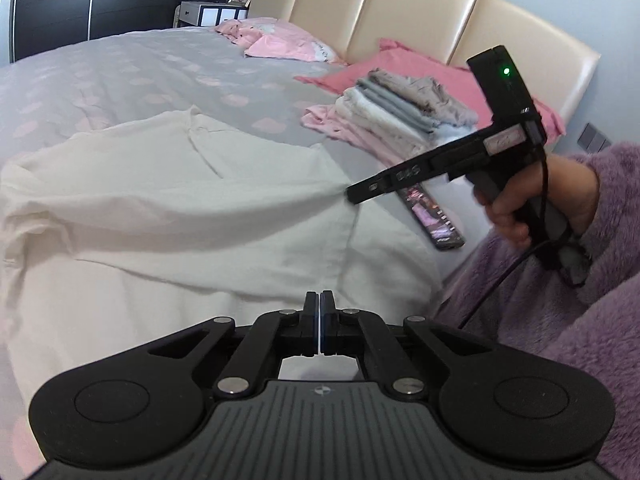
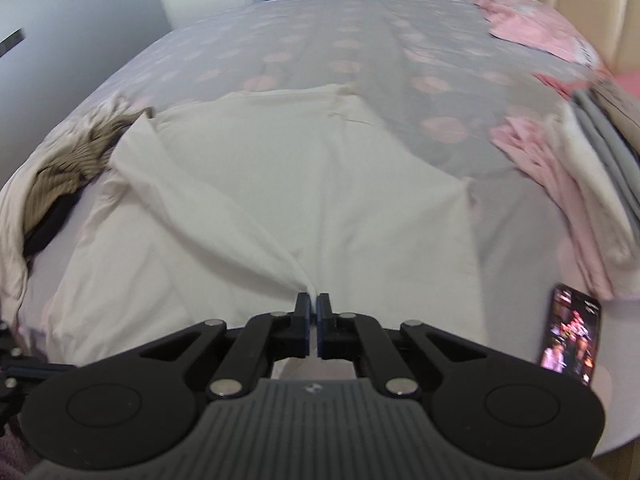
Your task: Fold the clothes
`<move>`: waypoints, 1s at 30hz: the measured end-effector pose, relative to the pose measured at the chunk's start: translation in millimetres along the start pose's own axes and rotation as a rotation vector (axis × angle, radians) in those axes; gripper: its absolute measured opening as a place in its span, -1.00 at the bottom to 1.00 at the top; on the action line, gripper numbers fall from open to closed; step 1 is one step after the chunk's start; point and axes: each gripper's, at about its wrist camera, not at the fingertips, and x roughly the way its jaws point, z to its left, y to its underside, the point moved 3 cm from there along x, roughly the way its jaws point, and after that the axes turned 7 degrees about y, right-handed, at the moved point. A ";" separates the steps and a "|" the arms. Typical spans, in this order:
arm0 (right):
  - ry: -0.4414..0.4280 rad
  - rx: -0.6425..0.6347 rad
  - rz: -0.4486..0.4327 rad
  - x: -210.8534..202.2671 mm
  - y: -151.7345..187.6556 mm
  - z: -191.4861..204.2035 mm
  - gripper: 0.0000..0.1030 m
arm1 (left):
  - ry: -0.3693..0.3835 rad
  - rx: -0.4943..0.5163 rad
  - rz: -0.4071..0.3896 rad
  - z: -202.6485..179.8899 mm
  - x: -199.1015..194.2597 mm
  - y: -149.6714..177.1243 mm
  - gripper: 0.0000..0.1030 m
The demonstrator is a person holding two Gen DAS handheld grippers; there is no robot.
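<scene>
A white garment (image 1: 192, 200) lies spread on the grey bedspread with pink dots (image 1: 120, 68). My left gripper (image 1: 319, 300) is at the garment's near edge, jaws together, with a thin sliver of white cloth between the pads. My right gripper (image 1: 352, 196) comes in from the right, held by a hand in a purple fleecy sleeve (image 1: 580, 280). It pinches the garment's right edge and draws a ridge up to its tips. In the right wrist view the white garment (image 2: 280, 200) gathers into creases that run into the shut right gripper (image 2: 313, 300).
A stack of folded clothes (image 1: 400, 112) (image 2: 592, 160) sits on the right by a pink pillow (image 1: 420, 68). A lit phone (image 1: 432, 216) (image 2: 572, 336) lies beside the garment. Rumpled unfolded clothes (image 2: 60, 160) lie at the left. The padded headboard (image 1: 400, 8) stands behind.
</scene>
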 end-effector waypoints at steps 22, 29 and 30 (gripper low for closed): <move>0.086 -0.249 0.008 13.2 25.5 19.0 -0.42 | -0.487 0.201 0.112 167.1 10.8 -8.7 -0.55; -0.005 -0.397 0.069 24.1 45.8 49.9 -0.06 | -0.528 0.249 0.099 184.6 22.2 -9.2 -0.06; -0.002 -0.417 0.081 27.0 49.2 51.9 -0.06 | -0.529 0.252 0.105 186.4 24.9 -9.2 -0.05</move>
